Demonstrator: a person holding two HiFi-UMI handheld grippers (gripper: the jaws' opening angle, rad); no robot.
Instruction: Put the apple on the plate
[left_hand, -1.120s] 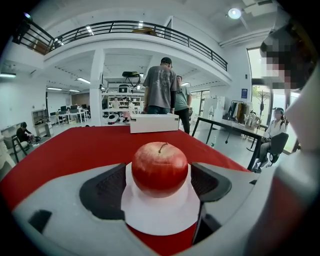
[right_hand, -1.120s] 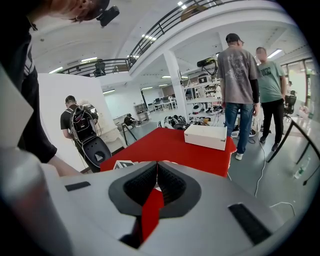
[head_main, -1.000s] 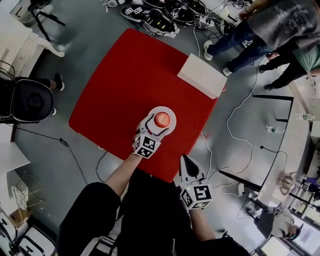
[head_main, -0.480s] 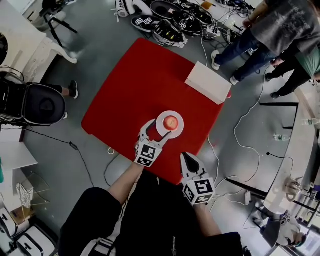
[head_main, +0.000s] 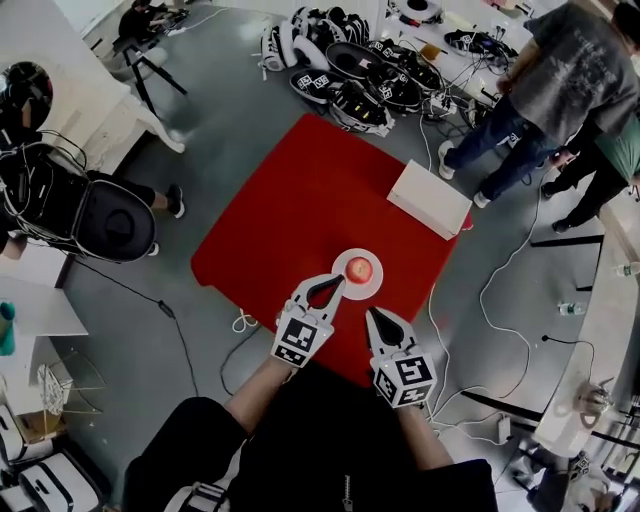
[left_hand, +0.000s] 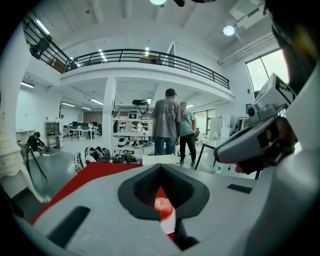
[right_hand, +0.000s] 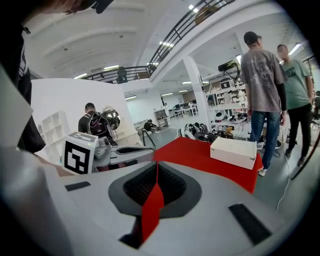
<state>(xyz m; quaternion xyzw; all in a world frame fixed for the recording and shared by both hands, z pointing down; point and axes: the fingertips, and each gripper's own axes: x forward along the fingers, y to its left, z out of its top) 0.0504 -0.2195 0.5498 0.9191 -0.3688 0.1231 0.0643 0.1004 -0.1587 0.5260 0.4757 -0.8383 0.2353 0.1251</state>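
Observation:
A red apple (head_main: 361, 269) rests on a small white plate (head_main: 347, 264) near the front right edge of the red table (head_main: 300, 200). My left gripper (head_main: 334, 284) is shut and empty, raised just to the near left of the plate, apart from it. Through the slit between its shut jaws in the left gripper view I see the apple (left_hand: 161, 204) on the plate (left_hand: 168, 223). My right gripper (head_main: 376, 316) is also shut and empty, held over the table's near edge, short of the plate. In the right gripper view only red table (right_hand: 200, 150) shows beyond the shut jaws.
A white box (head_main: 430, 198) lies at the table's far right edge. Two people (head_main: 560, 80) stand beyond it. Black gear (head_main: 350, 70) is piled on the floor behind the table, a black chair (head_main: 110, 222) stands at the left, and cables (head_main: 490, 290) run over the floor at the right.
My left gripper has let go of the plate, drawn back and up, and its jaws have shut. The right gripper has shifted a little forward. The apple stays on the plate.

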